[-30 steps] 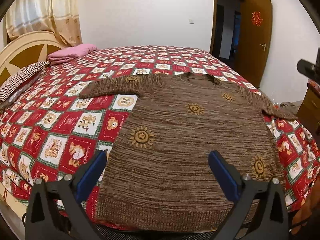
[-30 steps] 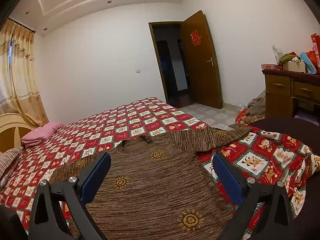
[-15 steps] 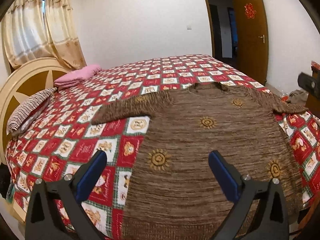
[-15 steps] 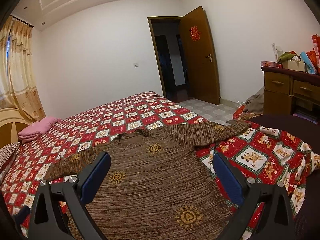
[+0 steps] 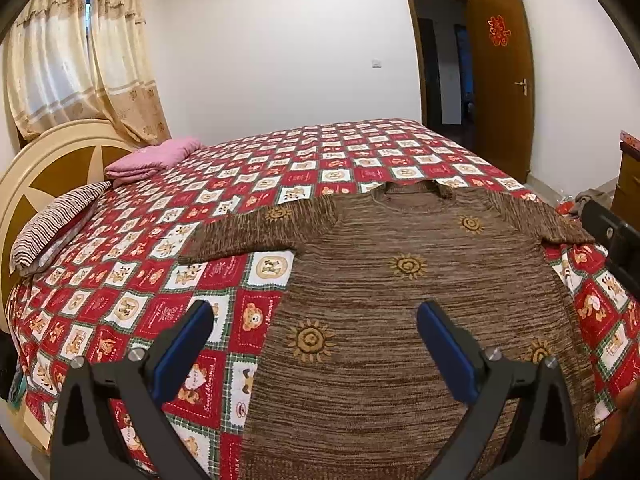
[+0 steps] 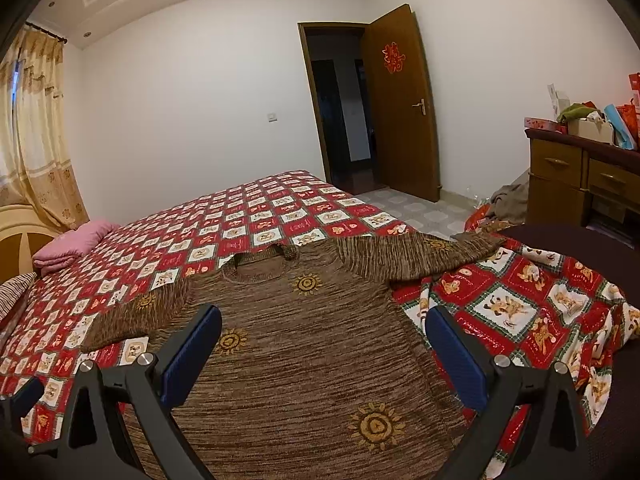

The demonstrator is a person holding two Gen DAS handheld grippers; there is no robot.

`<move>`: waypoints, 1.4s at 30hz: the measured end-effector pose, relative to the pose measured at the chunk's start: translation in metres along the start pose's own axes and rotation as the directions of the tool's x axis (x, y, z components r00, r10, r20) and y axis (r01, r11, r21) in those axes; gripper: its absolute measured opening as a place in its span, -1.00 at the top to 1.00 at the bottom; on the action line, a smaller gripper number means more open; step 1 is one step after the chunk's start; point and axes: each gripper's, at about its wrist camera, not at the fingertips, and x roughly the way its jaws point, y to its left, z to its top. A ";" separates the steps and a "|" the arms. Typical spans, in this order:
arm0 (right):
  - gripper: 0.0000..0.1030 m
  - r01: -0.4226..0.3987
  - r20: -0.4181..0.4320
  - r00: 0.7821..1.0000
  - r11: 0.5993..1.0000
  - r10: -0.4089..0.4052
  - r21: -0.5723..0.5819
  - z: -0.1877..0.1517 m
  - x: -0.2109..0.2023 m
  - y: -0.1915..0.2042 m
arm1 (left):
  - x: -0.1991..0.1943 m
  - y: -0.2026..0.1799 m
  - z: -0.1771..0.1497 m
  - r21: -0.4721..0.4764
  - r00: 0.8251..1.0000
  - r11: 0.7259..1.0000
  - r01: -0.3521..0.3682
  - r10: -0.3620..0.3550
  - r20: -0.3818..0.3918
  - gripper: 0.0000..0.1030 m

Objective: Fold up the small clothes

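Note:
A brown knitted sweater (image 5: 400, 320) with yellow sun motifs lies spread flat on the bed, collar away from me and both sleeves stretched out to the sides. The same sweater (image 6: 312, 352) fills the lower middle of the right wrist view. My left gripper (image 5: 314, 316) hovers open above the sweater's lower left part, with nothing between its blue pads. Over the sweater's right side my right gripper (image 6: 324, 320) is also open and holds nothing. Part of the right gripper's body (image 5: 616, 240) shows at the right edge of the left wrist view.
The bed carries a red and white checked bear quilt (image 5: 160, 264) with a folded pink cloth (image 5: 148, 158) and a striped pillow (image 5: 56, 216) by the round headboard (image 5: 36, 164). A wooden dresser (image 6: 580, 180) with clutter stands at the right. The brown door (image 6: 400, 108) is open.
Both grippers have risen and pulled back from the sweater, so more of the bed and room shows. The sweater has not moved. Both stay open.

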 end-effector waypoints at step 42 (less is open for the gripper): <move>-0.98 0.042 -0.071 0.996 0.998 -0.045 -0.047 -0.017 0.059 -0.022 | 0.076 -0.013 0.003 -0.007 0.995 0.999 0.031 -0.032 -0.094 -1.00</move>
